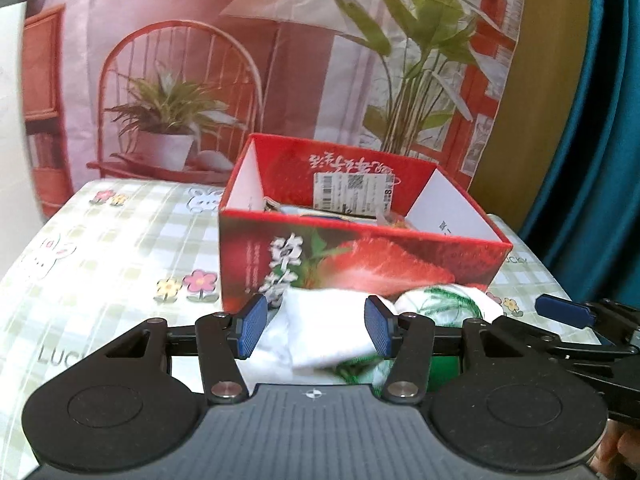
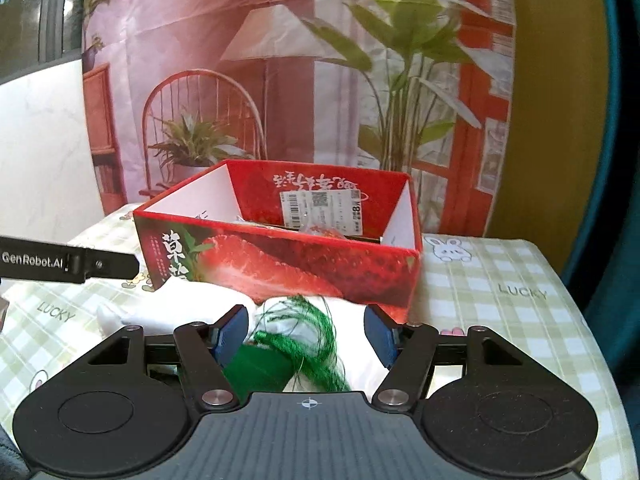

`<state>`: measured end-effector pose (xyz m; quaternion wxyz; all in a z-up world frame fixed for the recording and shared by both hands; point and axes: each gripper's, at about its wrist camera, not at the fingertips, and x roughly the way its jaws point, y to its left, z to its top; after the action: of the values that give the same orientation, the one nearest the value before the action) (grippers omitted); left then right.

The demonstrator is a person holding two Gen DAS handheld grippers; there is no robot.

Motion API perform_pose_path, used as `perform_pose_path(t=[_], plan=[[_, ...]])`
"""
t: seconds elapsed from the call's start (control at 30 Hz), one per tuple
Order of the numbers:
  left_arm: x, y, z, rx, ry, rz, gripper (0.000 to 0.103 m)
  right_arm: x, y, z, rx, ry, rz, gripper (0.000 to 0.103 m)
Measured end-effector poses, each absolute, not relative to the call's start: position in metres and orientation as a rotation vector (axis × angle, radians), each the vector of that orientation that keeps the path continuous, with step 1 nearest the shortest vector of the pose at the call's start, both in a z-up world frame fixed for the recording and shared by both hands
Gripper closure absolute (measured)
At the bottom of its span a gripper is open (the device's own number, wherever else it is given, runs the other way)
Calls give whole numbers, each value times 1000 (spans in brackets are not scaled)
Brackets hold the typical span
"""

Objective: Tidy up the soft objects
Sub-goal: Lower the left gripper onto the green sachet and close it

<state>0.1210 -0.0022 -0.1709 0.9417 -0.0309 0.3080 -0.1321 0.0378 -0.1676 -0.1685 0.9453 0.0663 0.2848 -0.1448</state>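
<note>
So both tongs are spread wide, gripping nothing. The left tongs (image 1: 314, 330) sit around a folded white cloth (image 1: 320, 332) lying on the desk (image 1: 100, 248), right in front of the red strawberry box (image 1: 360, 256). Just beside it is a white piece with green tassel threads (image 2: 308, 336), and the right tongs (image 2: 308, 338) straddle that one. The box is open on top with some stuff inside, too hidden to make out. Checked tablecloth has bunnies and flowers on it.
</note>
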Motion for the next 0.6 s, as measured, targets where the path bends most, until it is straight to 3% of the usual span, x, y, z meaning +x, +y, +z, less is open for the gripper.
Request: perform_pose_path(t=[0.6], plan=[[88, 2, -172, -88, 624, -343, 50, 10, -126, -172, -5, 602, -223, 50]])
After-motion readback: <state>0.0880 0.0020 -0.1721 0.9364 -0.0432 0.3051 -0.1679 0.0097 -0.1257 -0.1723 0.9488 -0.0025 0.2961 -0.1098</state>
